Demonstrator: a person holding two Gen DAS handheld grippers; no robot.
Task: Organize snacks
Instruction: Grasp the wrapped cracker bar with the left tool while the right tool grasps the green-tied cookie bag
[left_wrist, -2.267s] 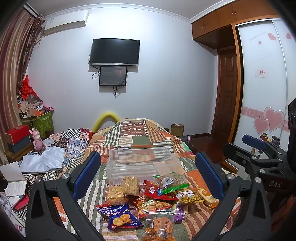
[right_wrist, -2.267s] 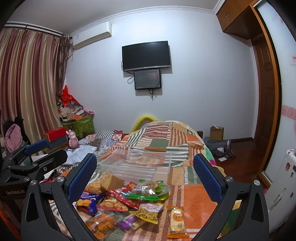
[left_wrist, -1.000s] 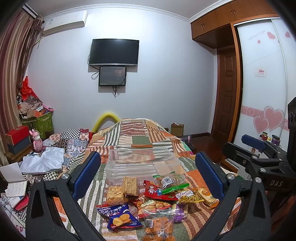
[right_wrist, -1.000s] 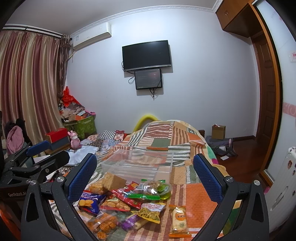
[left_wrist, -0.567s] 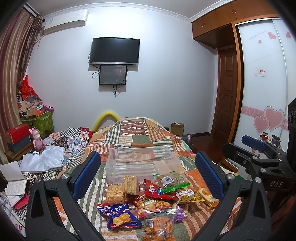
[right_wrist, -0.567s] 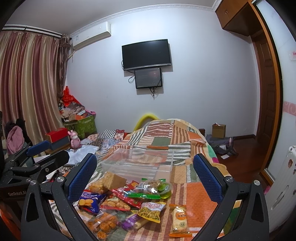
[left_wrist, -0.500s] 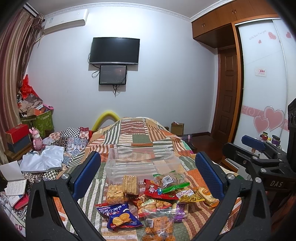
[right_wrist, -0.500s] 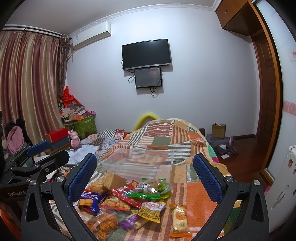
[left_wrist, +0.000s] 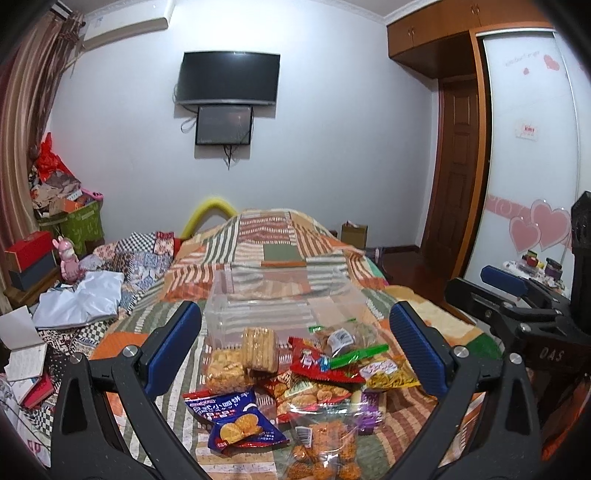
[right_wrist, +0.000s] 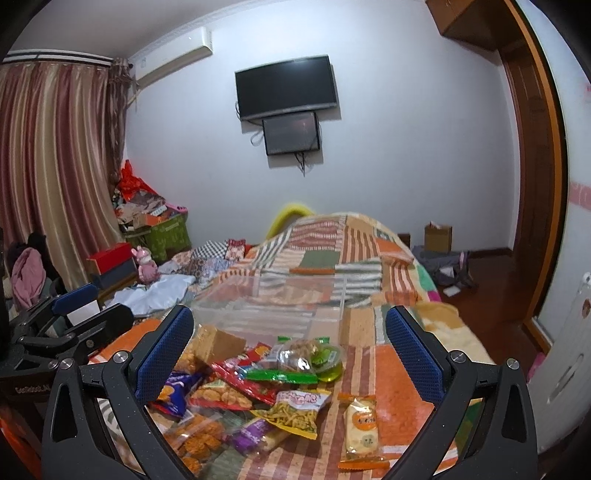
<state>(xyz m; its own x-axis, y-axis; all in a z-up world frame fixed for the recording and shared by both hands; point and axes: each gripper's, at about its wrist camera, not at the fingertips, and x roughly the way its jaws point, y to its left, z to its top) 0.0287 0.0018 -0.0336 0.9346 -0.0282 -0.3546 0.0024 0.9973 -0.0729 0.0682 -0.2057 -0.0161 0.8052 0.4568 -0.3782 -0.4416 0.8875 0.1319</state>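
Observation:
A pile of snack packets (left_wrist: 295, 380) lies on the patchwork bedspread (left_wrist: 273, 251), just in front of a clear plastic bin (left_wrist: 280, 306). A blue biscuit bag (left_wrist: 236, 421) lies at the front left. The same pile (right_wrist: 255, 391) and bin (right_wrist: 273, 306) show in the right wrist view, with an orange-and-white packet (right_wrist: 361, 424) apart at the right. My left gripper (left_wrist: 295, 347) is open and empty above the pile. My right gripper (right_wrist: 288, 350) is open and empty, also above the pile. Each gripper shows at the edge of the other's view.
White clothes and a notebook (left_wrist: 81, 299) clutter the bed's left side. Boxes and a pink toy (left_wrist: 68, 258) stand by the curtain. A wooden door (left_wrist: 454, 170) and wardrobe are at the right. A TV (left_wrist: 227, 79) hangs on the far wall.
Both views have shifted only slightly. The snacks and the bin have not moved, and both grippers stay open.

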